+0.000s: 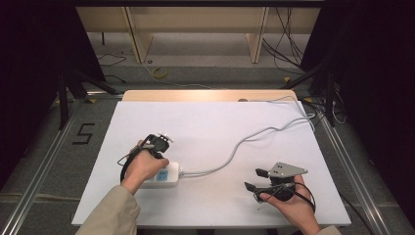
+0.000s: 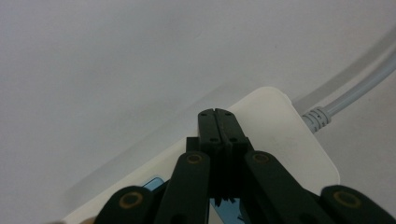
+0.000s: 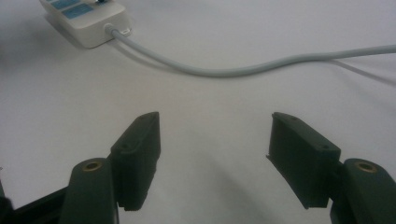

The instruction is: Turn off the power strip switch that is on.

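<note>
Pressing down on the power strip (image 1: 164, 176) near the worktop's (image 1: 210, 127) left front, the left gripper (image 2: 218, 113) has its fingers together. Too hard a push could skid the strip or tug its cable (image 1: 235, 149). The right gripper (image 1: 256, 179), fingers apart, holds nothing to steady it.

Power strip (image 1: 164, 176) glossy white plastic; table (image 1: 205, 132) matt (smooth).

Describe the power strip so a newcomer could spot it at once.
Start at the white table and go to its near left part. The power strip lies there under the left gripper: a white box with blue labels and a grey cable trailing right.
</note>
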The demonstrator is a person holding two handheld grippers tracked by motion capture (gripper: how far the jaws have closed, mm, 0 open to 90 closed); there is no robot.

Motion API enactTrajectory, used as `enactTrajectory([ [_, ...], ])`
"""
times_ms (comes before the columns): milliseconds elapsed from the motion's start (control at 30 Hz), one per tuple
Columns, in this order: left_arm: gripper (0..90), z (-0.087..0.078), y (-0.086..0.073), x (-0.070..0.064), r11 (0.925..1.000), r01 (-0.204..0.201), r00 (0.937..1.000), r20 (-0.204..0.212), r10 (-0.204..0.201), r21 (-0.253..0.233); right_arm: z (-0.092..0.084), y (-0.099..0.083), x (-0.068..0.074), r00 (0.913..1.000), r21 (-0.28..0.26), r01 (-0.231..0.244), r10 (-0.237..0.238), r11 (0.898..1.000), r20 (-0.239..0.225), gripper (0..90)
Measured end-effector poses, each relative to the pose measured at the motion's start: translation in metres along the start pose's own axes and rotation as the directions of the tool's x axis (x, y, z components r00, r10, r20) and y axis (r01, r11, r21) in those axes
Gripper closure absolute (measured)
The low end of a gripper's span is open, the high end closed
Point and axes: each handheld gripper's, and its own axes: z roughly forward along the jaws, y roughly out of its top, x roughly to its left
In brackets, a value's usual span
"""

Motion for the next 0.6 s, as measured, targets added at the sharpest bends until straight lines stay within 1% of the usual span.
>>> enactTrajectory([
  [100,89.9,0.0001,0.0018,-0.0027,0.9997,-0.02,0.9997,-0.017,0.02,0.017,-0.0002,-0.0001,0.0,1.0,0.0,-0.001,0.001,1.0,0.001,34.9],
  [133,89.9,0.0004,0.0022,-0.0033,0.9997,-0.02,0.9996,-0.021,0.02,0.015,-0.0003,-0.0001,0.0,1.0,0.0,0.0,0.0,1.0,0.001,34.9],
  [300,89.9,0.0003,0.0028,-0.0035,0.9995,-0.013,0.9999,-0.008,0.013,0.028,-0.0006,-0.0002,0.0001,1.0,-0.002,0.003,-0.003,1.0,0.001,34.9],
  [367,89.9,0.0003,0.003,-0.0036,0.9995,-0.009,0.9999,-0.009,0.009,0.031,-0.0005,-0.0002,0.0001,1.0,-0.001,0.003,-0.003,1.0,0.001,34.9],
  [500,90.0,0.0003,0.0042,-0.005,0.9988,-0.029,0.9994,-0.02,0.029,0.041,-0.0006,-0.0001,0.0003,1.0,-0.002,0.004,-0.004,1.0,0.001,34.9],
  [600,90.0,0.0009,0.0044,-0.0053,0.9991,-0.02,0.9996,-0.018,0.021,0.037,-0.0007,-0.0002,0.0001,1.0,-0.002,0.005,-0.005,1.0,0.002,34.8],
])
